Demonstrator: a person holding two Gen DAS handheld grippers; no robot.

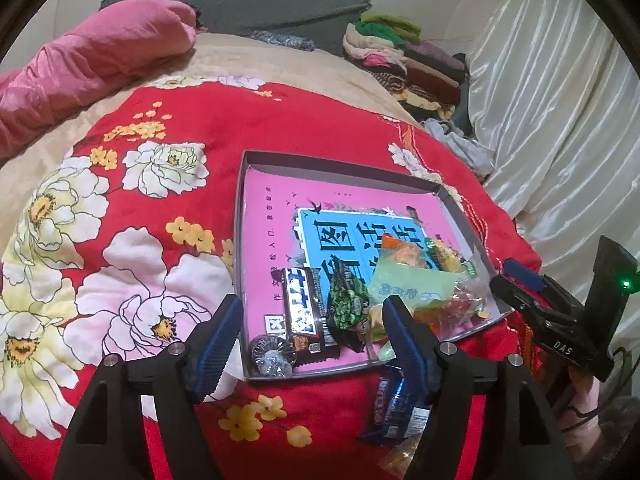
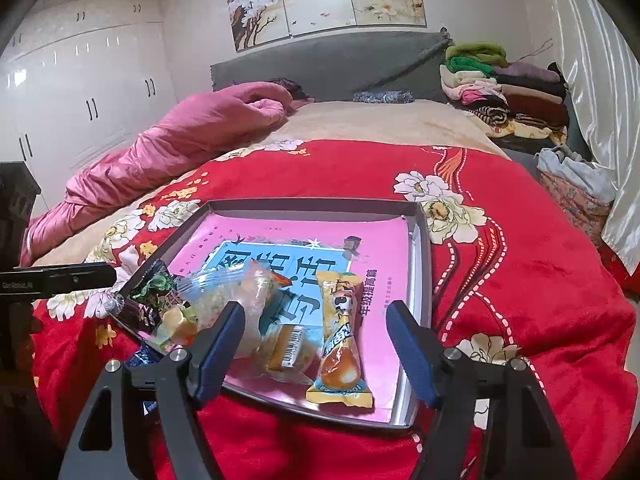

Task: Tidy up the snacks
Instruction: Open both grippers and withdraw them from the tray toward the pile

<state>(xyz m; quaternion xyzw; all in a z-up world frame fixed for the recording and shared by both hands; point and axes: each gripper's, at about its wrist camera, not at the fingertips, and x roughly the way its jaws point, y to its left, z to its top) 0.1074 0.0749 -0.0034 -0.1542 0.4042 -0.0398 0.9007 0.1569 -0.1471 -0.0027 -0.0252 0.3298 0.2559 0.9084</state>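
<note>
A shallow grey box [image 1: 245,200] with a pink printed bottom lies on the red flowered blanket. Inside it are a black chocolate bar [image 1: 302,308], a green packet [image 1: 346,300], a round silver foil sweet [image 1: 272,354], a pale green packet [image 1: 408,284] and orange packets [image 1: 400,248]. My left gripper [image 1: 313,305] hangs open above the box's near edge, pads touching nothing. A blue packet [image 1: 394,408] lies outside on the blanket. In the right wrist view a long yellow packet [image 2: 340,340] and a small barcode packet [image 2: 288,348] lie in the box below my open right gripper [image 2: 316,313].
The red flowered blanket [image 2: 520,272] covers the bed. A pink quilt [image 2: 180,144] lies at the far left, folded clothes [image 2: 512,96] are stacked at the far right by the grey headboard [image 2: 328,64]. White curtains [image 1: 560,100] hang on the right.
</note>
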